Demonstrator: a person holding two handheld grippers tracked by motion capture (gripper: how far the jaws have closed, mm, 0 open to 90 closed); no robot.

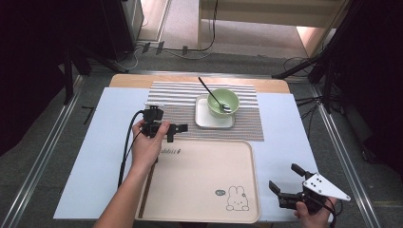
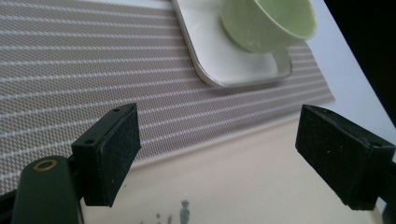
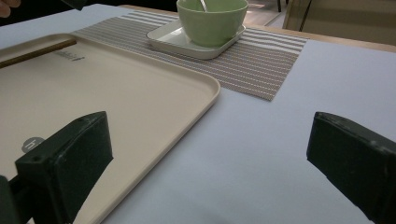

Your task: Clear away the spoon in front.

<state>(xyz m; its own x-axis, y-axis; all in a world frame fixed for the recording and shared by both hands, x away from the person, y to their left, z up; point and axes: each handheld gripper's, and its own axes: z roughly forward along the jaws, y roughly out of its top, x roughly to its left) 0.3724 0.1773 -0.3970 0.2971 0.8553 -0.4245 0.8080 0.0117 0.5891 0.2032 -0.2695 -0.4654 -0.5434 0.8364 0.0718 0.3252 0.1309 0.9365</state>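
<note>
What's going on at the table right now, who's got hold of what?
Nothing is gripped. The left gripper hangs open over the far left edge of the beige tray, beside the striped placemat. On the mat a green bowl with a spoon in it sits on a white square plate. The right gripper is open above the table, right of the tray. A brown stick lies along the tray's left side.

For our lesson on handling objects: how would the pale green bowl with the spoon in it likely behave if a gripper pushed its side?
The pale green bowl looks rigid and glazed, so probably slippery. It sits on a white square plate, so it may slide across that. The black-handled spoon leans loosely on the rim and would likely shift or rattle.
</note>
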